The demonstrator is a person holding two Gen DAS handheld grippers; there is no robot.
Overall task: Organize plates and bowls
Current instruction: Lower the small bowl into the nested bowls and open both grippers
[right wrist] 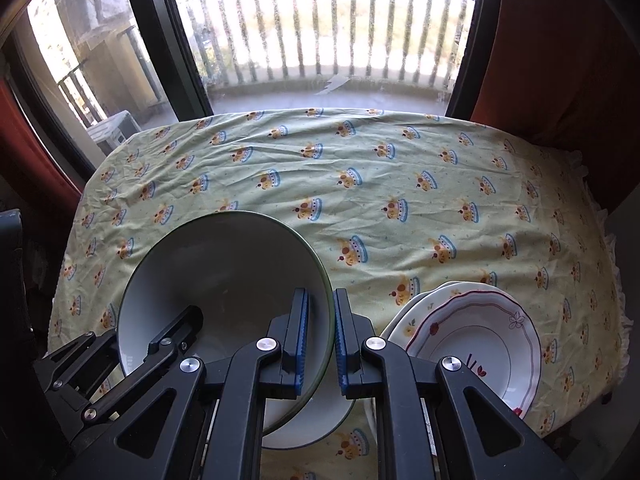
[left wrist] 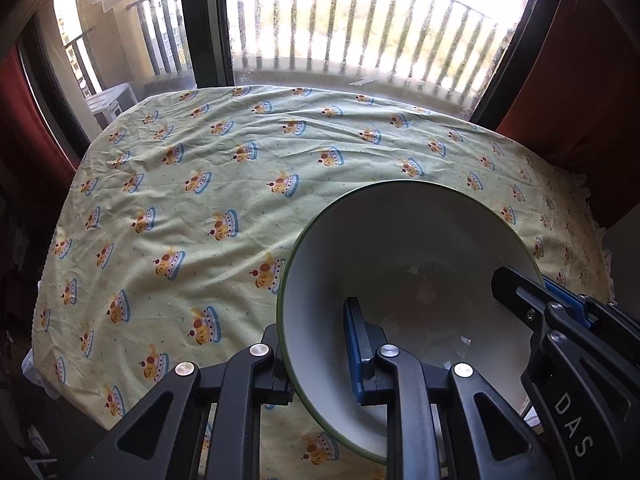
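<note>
A white bowl with a green rim [left wrist: 400, 248] [right wrist: 224, 272] is held tilted above the table by both grippers. My left gripper [left wrist: 320, 348] is shut on the bowl's left rim, one blue pad inside and one outside. My right gripper [right wrist: 321, 340] straddles the bowl's right rim with its blue pads on either side; its fingers also show at the right of the left wrist view [left wrist: 532, 300]. A second white bowl [right wrist: 304, 420] lies under the held one. A stack of floral plates [right wrist: 472, 336] sits at the front right.
The table is covered by a pale green cloth with a crown pattern [left wrist: 240, 184] [right wrist: 400, 200]. Behind it are a window with a balcony railing [right wrist: 320, 32] and red curtains [right wrist: 560, 40] on both sides.
</note>
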